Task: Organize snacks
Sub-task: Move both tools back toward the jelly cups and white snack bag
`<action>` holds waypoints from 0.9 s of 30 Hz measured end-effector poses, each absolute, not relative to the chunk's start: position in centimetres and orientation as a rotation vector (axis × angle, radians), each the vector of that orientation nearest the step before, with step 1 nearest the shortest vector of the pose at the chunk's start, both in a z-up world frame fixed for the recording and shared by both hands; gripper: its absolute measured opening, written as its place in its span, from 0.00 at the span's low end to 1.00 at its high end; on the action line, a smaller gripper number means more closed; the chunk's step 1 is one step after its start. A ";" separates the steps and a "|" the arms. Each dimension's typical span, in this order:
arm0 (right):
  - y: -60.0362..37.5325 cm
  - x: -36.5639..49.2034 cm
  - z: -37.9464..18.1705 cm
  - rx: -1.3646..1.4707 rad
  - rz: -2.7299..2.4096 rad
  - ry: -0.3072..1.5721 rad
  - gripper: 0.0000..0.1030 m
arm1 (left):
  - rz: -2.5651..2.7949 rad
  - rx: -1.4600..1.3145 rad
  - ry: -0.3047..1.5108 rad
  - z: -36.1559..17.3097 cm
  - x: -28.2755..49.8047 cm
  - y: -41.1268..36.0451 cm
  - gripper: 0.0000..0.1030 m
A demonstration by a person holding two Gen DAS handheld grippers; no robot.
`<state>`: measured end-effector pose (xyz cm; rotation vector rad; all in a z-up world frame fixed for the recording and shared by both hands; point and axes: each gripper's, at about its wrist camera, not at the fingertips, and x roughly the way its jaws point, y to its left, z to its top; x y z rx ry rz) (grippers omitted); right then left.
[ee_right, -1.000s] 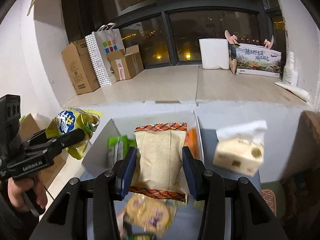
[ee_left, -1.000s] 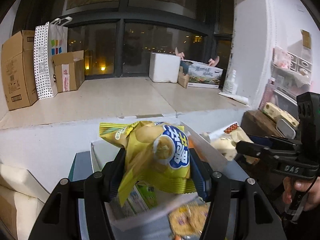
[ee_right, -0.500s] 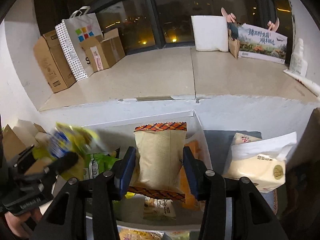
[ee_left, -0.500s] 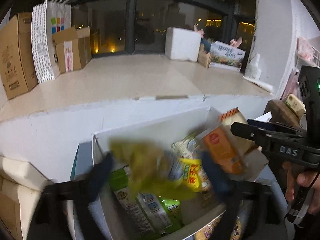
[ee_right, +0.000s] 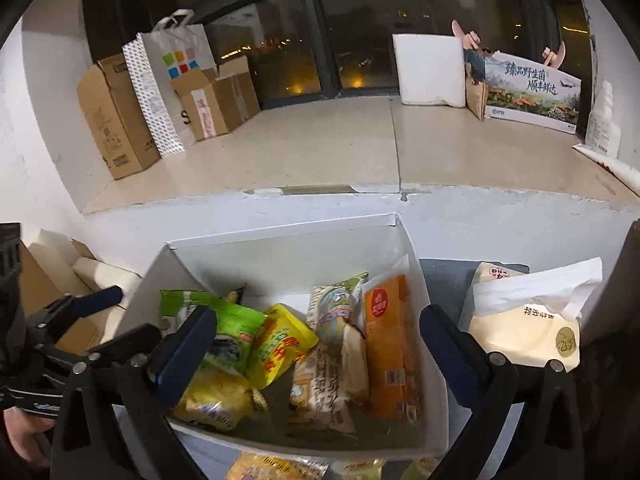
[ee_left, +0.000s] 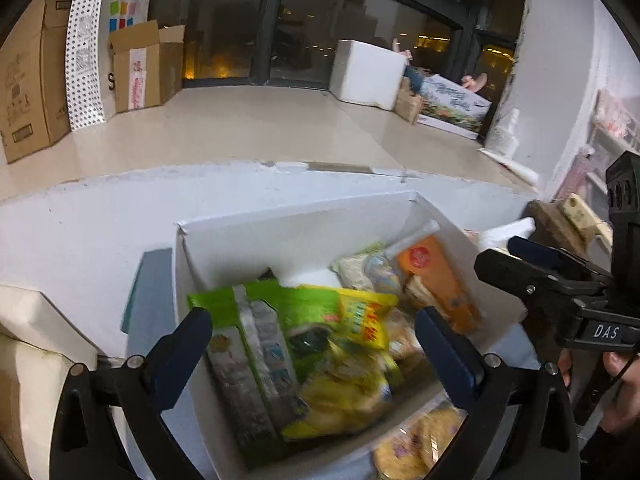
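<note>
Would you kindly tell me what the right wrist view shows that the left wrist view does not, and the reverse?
Only the right wrist view shows the tissue pack whole, right of the white box, and the left tool reaching in from the left. Only the left wrist view shows the right tool reaching in from the right, with a hand below it. Both show the white box, the orange packet by its right wall, the green packet, the yellow packet and the cardboard boxes by the window. The right tool's jaws are opening, gripping nothing.
</note>
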<state>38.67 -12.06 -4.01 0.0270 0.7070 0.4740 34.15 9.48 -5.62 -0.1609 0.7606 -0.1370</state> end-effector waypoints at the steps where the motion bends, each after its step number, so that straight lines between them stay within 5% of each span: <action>1: -12.3 38.0 -3.8 0.027 0.481 0.698 1.00 | -0.148 -0.160 0.758 -5.5 33.6 9.3 1.00; 12: -17.4 28.9 -3.5 -0.001 0.502 0.643 1.00 | -0.192 -0.145 0.713 -5.1 25.6 7.4 1.00; 27: -22.6 18.6 -10.4 0.092 0.501 0.698 1.00 | -0.267 -0.217 0.707 -6.9 16.0 4.0 1.00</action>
